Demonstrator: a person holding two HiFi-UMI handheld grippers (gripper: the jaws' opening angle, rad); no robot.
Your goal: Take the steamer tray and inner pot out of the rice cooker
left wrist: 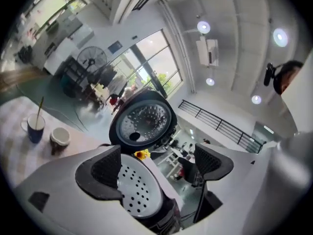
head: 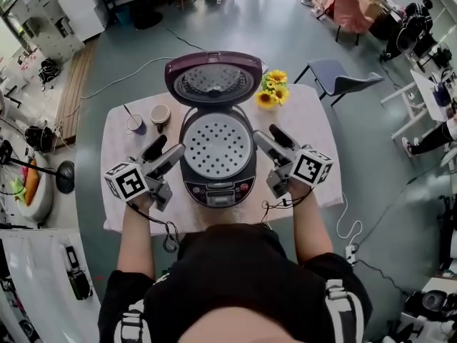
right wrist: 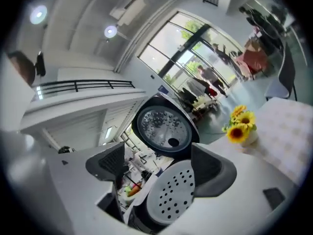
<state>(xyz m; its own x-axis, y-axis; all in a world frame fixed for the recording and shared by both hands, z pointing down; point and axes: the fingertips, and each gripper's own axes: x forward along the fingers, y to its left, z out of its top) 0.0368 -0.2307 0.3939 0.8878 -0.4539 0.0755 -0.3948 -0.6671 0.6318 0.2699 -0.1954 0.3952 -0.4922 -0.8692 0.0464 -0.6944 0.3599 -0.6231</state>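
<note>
Toward the left edge of the table stand a mug and a cup. The left gripper, jaws apart and empty, hangs just left of the cooker. The tray sits in the cooker mid-table, with the lid raised behind. The right gripper, jaws apart and empty, is beside the cooker's right rim. Flowers stand at the back edge.

Inner pot: hidden, the steamer tray covers the rice cooker's whole mouth.
Control panel: print too small to read.
Table, near edge: middle stretch lost behind the person's shoulders.
Mug contents: can't tell.
Vase, head view: tucked under the sunflowers.
</note>
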